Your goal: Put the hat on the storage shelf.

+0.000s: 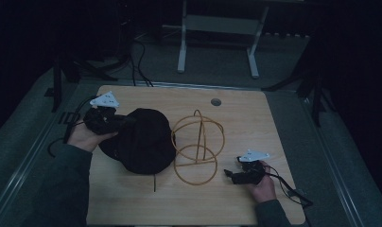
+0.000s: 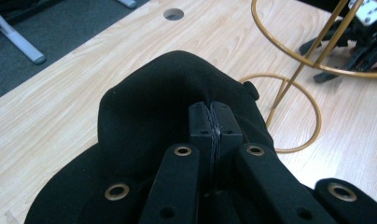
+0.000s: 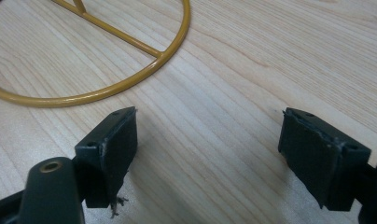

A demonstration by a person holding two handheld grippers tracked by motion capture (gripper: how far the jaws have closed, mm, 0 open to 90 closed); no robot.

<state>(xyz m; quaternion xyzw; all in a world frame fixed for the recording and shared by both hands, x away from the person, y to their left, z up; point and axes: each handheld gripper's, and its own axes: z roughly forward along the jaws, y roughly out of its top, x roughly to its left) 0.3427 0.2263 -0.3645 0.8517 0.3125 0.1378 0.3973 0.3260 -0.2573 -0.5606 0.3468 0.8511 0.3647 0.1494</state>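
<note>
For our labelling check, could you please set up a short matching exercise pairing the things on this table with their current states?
Things:
1. left gripper
2. right gripper
3. black fabric hat
4. gold wire stand of rings and rods

States:
A. open above bare wood
B. stands untouched between the grippers
C. shut on cloth
D. pinched at its edge

Pairs: 1-C, 2-A, 3-D, 4-B
</note>
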